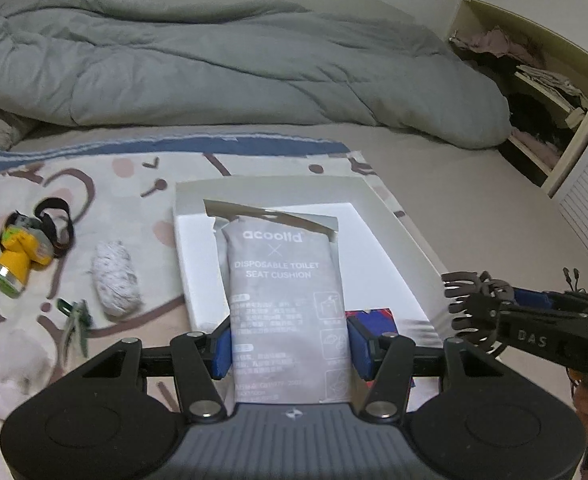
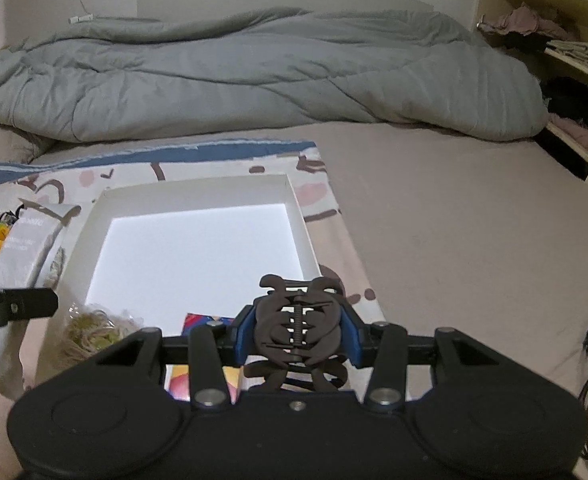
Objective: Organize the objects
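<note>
On a bed spread with a patterned blanket (image 1: 141, 184), 2 hand-held grippers are hovering at the near edge of a white box (image 2: 294, 196), each carrying something to be tidied away. The left gripper (image 1: 289, 344) is clamping a grey packet (image 1: 285, 300) of disposable toilet seat cushions upright between its blue pads, the packet's torn top flapping over the box interior. The right gripper (image 2: 298, 340) is squeezing a dark brown hair claw clip (image 2: 298, 328) just above the box's near rim.

The packet is looking the likelier to go wrong: it is tall, soft and held only low down, so it could be folding or sliding out before it lies flat, and may be landing on the red-and-blue item (image 1: 374, 316) at the box's near end. The claw clip's rounded shell could be twisting in the pads and dropping onto the bare mattress (image 2: 454, 220) beside the box. With both grippers near one another, they also risk colliding.

A yellow headlamp (image 1: 17, 256), a speckled yarn ball (image 1: 115, 280) and what appears to be a bag of rubber bands (image 2: 93, 332) are waiting outside the box.
</note>
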`<action>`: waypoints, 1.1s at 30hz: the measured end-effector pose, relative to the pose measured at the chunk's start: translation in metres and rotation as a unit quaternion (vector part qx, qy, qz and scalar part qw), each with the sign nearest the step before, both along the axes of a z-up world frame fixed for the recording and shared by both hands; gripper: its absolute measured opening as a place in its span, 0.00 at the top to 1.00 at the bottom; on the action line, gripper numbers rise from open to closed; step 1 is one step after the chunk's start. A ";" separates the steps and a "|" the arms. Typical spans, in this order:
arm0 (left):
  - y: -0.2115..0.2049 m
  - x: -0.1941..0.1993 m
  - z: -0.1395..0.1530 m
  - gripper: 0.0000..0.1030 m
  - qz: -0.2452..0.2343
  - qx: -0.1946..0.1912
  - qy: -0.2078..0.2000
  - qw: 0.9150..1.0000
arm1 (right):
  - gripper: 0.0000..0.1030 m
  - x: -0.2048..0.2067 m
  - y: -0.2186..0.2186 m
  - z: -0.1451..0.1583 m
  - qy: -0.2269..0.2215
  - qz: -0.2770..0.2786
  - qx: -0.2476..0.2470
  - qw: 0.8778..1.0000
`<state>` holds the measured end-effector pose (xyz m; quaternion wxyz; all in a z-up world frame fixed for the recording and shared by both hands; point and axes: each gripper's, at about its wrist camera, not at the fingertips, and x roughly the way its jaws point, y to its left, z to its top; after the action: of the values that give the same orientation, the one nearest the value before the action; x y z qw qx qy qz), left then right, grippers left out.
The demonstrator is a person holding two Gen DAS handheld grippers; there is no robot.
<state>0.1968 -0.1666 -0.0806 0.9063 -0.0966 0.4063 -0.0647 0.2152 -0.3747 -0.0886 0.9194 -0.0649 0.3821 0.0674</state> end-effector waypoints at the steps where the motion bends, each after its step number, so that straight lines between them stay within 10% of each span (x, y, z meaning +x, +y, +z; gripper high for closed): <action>1: -0.001 0.002 -0.001 0.45 0.000 -0.003 0.001 1.000 | 0.56 0.002 -0.001 -0.003 0.004 0.000 0.000 1.000; 11: -0.022 0.021 -0.029 0.45 0.007 -0.056 0.029 0.998 | 0.56 0.015 0.012 -0.025 0.030 0.024 -0.019 0.999; 18: -0.044 0.032 -0.049 0.45 0.017 0.031 0.039 0.999 | 0.56 0.019 0.015 -0.032 0.042 0.026 -0.023 0.999; 29: -0.056 0.043 -0.066 0.45 0.020 0.063 0.050 0.997 | 0.55 0.020 0.010 -0.040 0.053 0.042 -0.020 0.998; 33: -0.071 0.044 -0.071 0.44 0.013 0.106 0.045 0.993 | 0.41 0.018 0.005 -0.039 0.047 0.038 -0.020 0.998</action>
<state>0.2408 -0.2373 -0.1515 0.8929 -0.0081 0.4501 -0.0055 0.2335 -0.3692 -0.1274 0.8959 -0.0947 0.4229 0.0980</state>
